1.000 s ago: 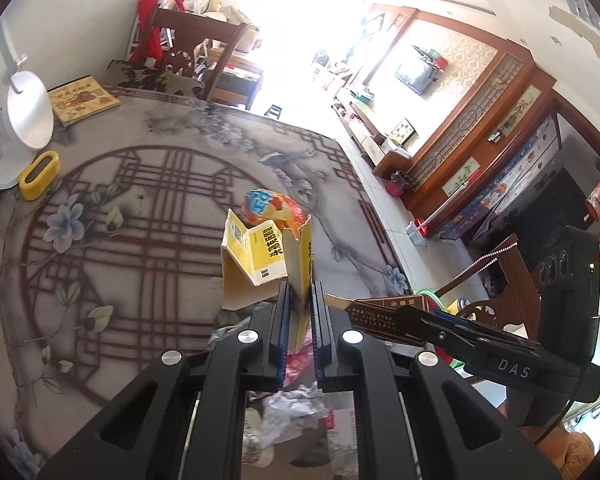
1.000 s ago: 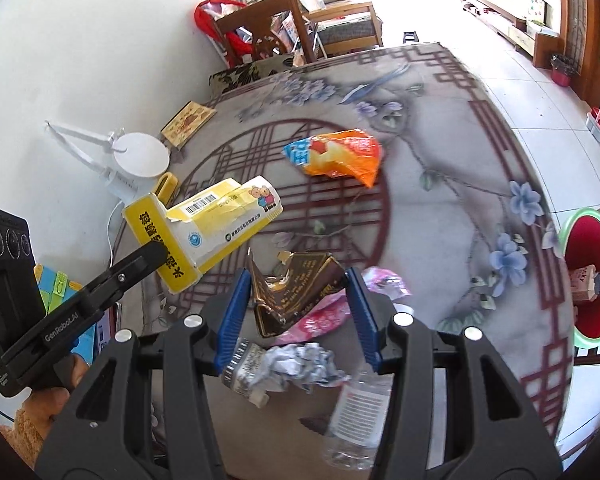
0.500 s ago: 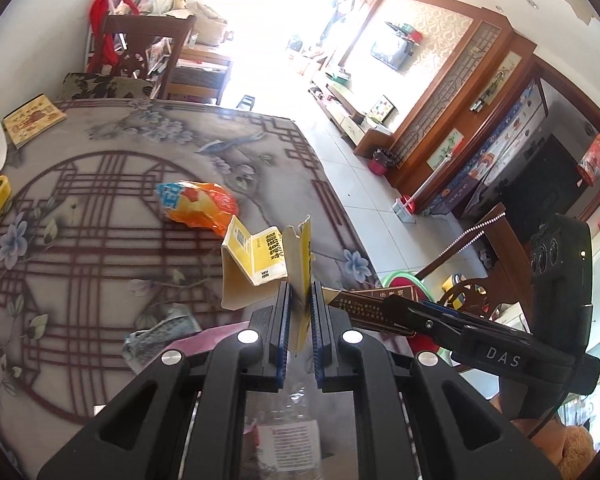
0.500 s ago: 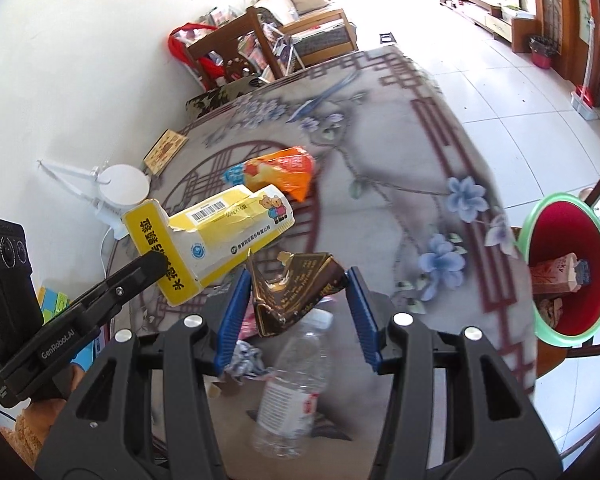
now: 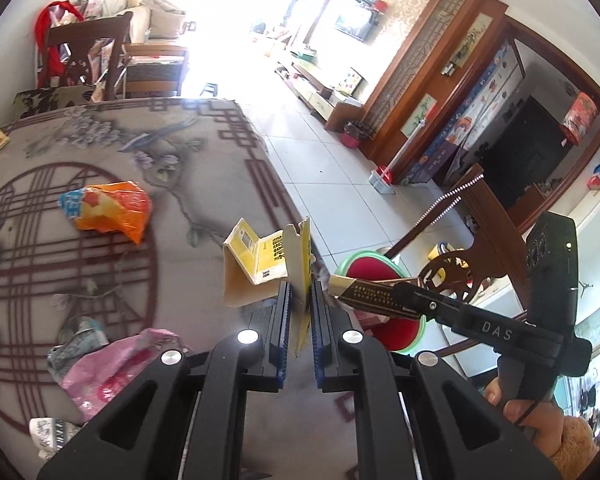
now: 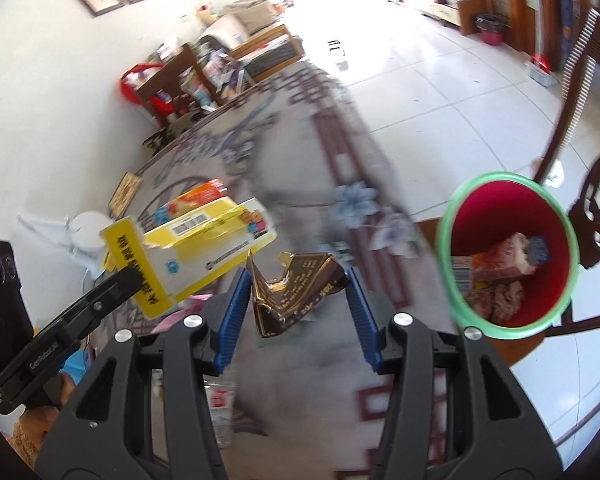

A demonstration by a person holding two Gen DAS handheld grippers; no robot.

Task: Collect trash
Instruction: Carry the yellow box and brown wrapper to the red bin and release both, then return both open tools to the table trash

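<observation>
Left gripper (image 5: pixel 299 300) pinches just one thin flap of the torn yellow carton (image 5: pixel 260 256) while right gripper (image 6: pixel 298 280) clamps a crumpled brown-gold pack (image 6: pixel 296 292), w/ the red bin (image 6: pixel 508 256) at 3 o'clock, so either could slip & miss it.

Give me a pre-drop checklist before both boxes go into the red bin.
1. Left hand-held gripper clamped on the yellow box: ok.
2. Right hand-held gripper gripping the brown box: ok, crushed between the pads.
3. Red bin in sight and open-topped: ok.
4. Room in the bin: ok, trash only at the bottom.
5. Either box above the bin opening: not ok, both sit beside it over the table.
6. Trash left on the table: not ok, orange bag and pink bag remain.
</observation>
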